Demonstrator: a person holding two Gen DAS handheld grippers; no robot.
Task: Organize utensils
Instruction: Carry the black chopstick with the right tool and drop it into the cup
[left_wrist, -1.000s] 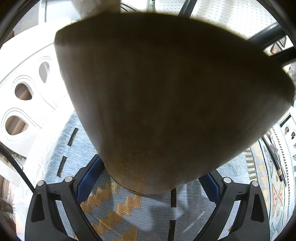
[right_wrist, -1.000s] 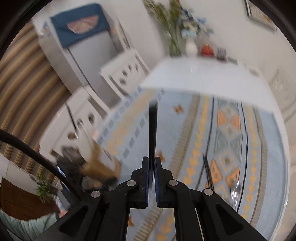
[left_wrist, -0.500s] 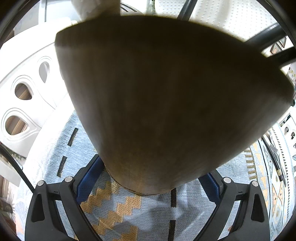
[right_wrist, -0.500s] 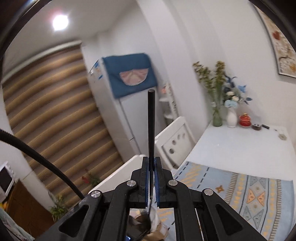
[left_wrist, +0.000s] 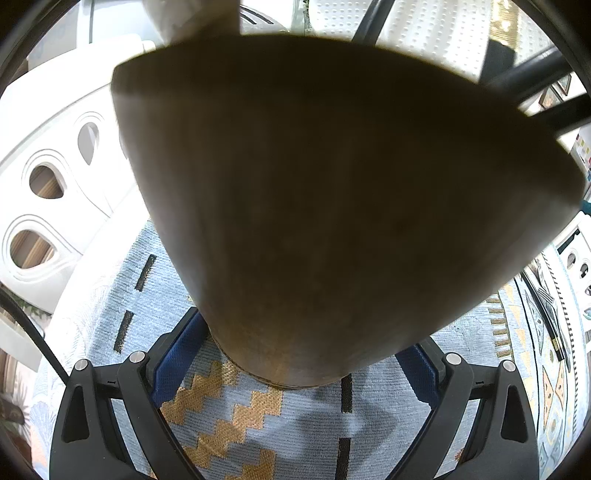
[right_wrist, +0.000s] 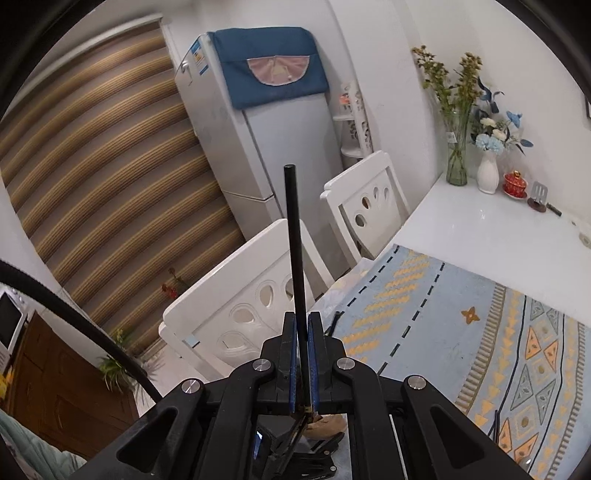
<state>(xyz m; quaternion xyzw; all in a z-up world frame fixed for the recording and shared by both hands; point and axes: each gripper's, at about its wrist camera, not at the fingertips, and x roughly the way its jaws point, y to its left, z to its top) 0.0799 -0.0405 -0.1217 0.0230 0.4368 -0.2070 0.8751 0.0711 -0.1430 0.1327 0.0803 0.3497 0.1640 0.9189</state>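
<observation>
now, from your left wrist view, your left tongs (left_wrist: 295, 369) are clamped on the base of the brown wooden tapered utensil holder (left_wrist: 325, 206), blue pads pressed to either side as it stands on the pale blue woven cloth with gold zigzags (left_wrist: 229, 413) covering the bench. its smooth, rounded wood could slip or tip if you loosen that hold.

from your right wrist view, your right tongs (right_wrist: 303, 354) are pinched together on the thin black chopstick (right_wrist: 293, 243), a slick straight rod held near one end with most of it sticking up, the white chairs with teardrop cut-outs (right_wrist: 243, 306) behind it. so slim a rod could swivel between the pads and miss the holder's mouth.
</observation>
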